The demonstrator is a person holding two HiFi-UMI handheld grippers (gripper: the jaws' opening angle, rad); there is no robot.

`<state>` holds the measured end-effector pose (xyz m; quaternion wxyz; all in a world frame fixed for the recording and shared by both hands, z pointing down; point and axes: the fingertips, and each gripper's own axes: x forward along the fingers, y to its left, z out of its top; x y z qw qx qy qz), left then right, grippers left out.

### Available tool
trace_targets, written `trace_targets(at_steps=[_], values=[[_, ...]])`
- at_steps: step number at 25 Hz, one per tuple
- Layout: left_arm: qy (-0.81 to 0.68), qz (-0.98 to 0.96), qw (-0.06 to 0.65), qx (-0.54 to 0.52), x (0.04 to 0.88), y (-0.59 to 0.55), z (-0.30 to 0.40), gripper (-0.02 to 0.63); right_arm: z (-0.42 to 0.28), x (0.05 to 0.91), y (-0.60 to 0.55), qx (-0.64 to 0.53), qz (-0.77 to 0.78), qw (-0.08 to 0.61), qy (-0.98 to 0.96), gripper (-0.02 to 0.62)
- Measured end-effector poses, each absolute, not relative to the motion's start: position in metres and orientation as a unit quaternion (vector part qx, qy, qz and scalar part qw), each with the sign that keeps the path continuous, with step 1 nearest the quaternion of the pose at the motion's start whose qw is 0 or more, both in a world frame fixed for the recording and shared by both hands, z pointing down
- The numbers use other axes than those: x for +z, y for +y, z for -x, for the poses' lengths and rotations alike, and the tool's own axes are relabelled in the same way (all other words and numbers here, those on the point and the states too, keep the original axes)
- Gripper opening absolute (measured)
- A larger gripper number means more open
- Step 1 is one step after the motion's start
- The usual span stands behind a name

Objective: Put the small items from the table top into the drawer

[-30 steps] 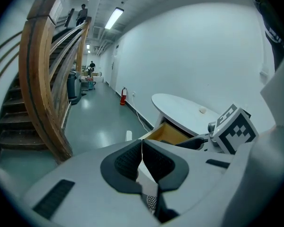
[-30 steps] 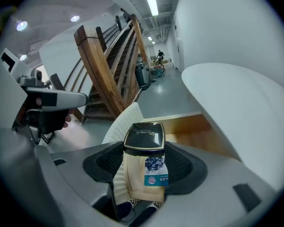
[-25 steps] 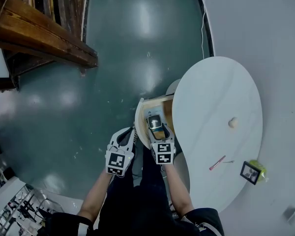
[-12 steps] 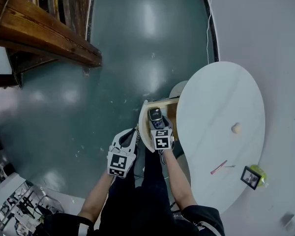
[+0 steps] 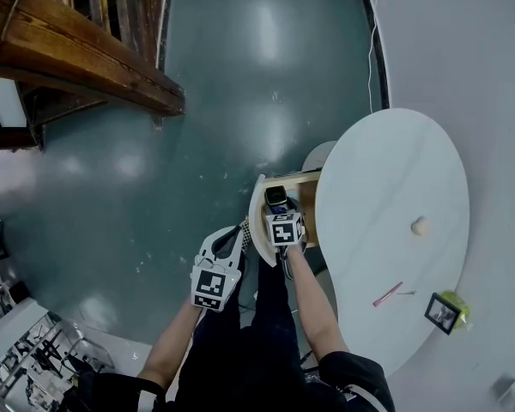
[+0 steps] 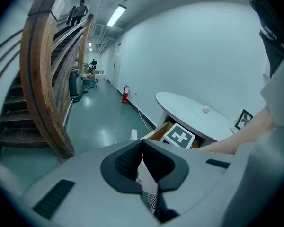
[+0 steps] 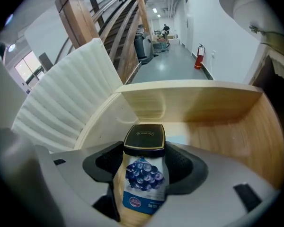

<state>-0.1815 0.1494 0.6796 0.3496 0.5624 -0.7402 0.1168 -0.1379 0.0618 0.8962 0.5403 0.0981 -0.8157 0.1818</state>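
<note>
My right gripper (image 7: 143, 167) is shut on a small box (image 7: 143, 174) with a black lid and a blueberry picture. It holds the box inside the open wooden drawer (image 7: 217, 126), just above the drawer floor. In the head view the right gripper (image 5: 277, 202) reaches into the drawer (image 5: 307, 191) at the left edge of the white oval table (image 5: 386, 170). My left gripper (image 5: 229, 240) hangs beside the person's leg, left of the drawer. Its pads (image 6: 132, 162) meet with nothing between them. A small round ball (image 5: 420, 226) and a pink pen (image 5: 386, 294) lie on the table.
A small picture frame (image 5: 439, 312) stands at the table's near right edge with a green thing behind it. A wooden staircase (image 5: 77, 58) runs along the upper left. The ribbed white drawer front (image 7: 61, 112) curves to the left of the box. Glossy teal floor (image 5: 206, 127) surrounds the table.
My right gripper has moved forward with the box, from above the drawer's near end to deeper inside it. The left gripper has stayed beside the leg.
</note>
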Motion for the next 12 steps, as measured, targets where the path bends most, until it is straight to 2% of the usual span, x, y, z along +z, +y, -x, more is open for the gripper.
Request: trace_targets(at_steps=[12], values=[[-0.740, -0.566, 0.344, 0.117, 0.673, 0.152, 0.181, 0.020, 0.127, 0.899, 0.058, 0.196, -0.112, 0.545, -0.808, 0.290]])
